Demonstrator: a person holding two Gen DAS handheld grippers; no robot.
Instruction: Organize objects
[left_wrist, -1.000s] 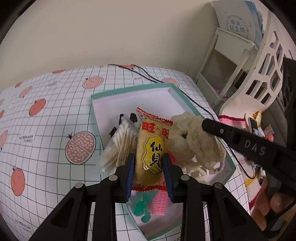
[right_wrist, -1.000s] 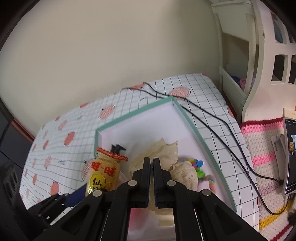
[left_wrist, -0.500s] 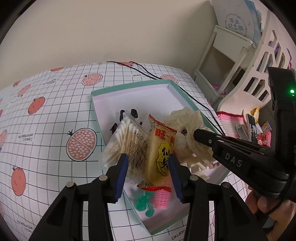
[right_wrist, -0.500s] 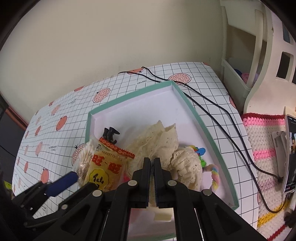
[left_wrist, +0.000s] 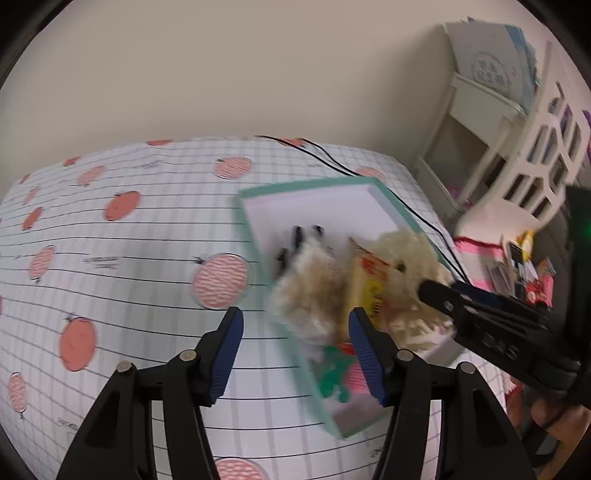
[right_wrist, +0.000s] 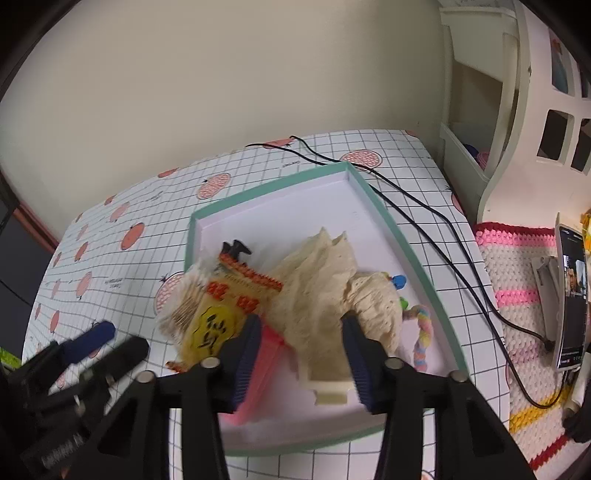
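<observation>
A white box with a teal rim (right_wrist: 391, 225) (left_wrist: 314, 186) lies on the checked tablecloth. Inside it are a yellow snack packet (right_wrist: 218, 321) (left_wrist: 369, 291), a pack of cotton swabs (right_wrist: 184, 299) (left_wrist: 314, 295) and a cream lace cloth (right_wrist: 317, 288) (left_wrist: 410, 254). My left gripper (left_wrist: 297, 345) is open and holds nothing, just off the box's left edge; the left wrist view is blurred. My right gripper (right_wrist: 301, 350) is open, its fingers either side of the cloth's near end. The right wrist view catches the left gripper (right_wrist: 96, 350) at lower left.
The box also holds black clips (right_wrist: 236, 248), a pink comb (right_wrist: 266, 354) and a pastel braided band (right_wrist: 423, 332). Black cables (right_wrist: 424, 206) run past its right side. A phone (right_wrist: 570, 302) on a crochet mat (right_wrist: 517, 295) and a white shelf (right_wrist: 480, 92) stand at right.
My left gripper let go of the snack packet, opened wide and drew back to the left. My right gripper went from shut to open over the cloth.
</observation>
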